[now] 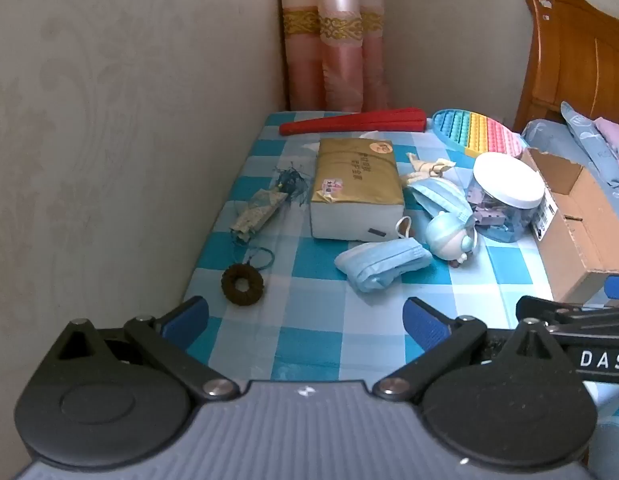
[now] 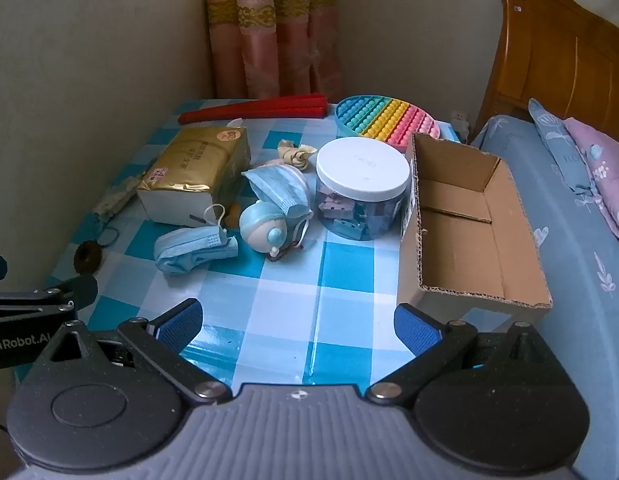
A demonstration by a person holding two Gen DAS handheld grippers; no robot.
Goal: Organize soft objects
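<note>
both hand-held grippers, left [image 1: 305,322] and right [image 2: 297,322], hover wide and empty over the checked blue counter [image 2: 341,276], where a crumpled pale-blue face mask [image 2: 193,250] lies, light and floppy, best pinched mid-fold.

A crumpled pale-blue face mask [image 2: 195,249] lies just in front of the gold tissue pack [image 2: 197,170]. A second blue mask [image 2: 279,192] lies to the pack's right, draped over a round-headed blue doll [image 2: 263,229]. Behind it, right of the pack, sits a knotted cream cloth [image 2: 295,155].
</note>
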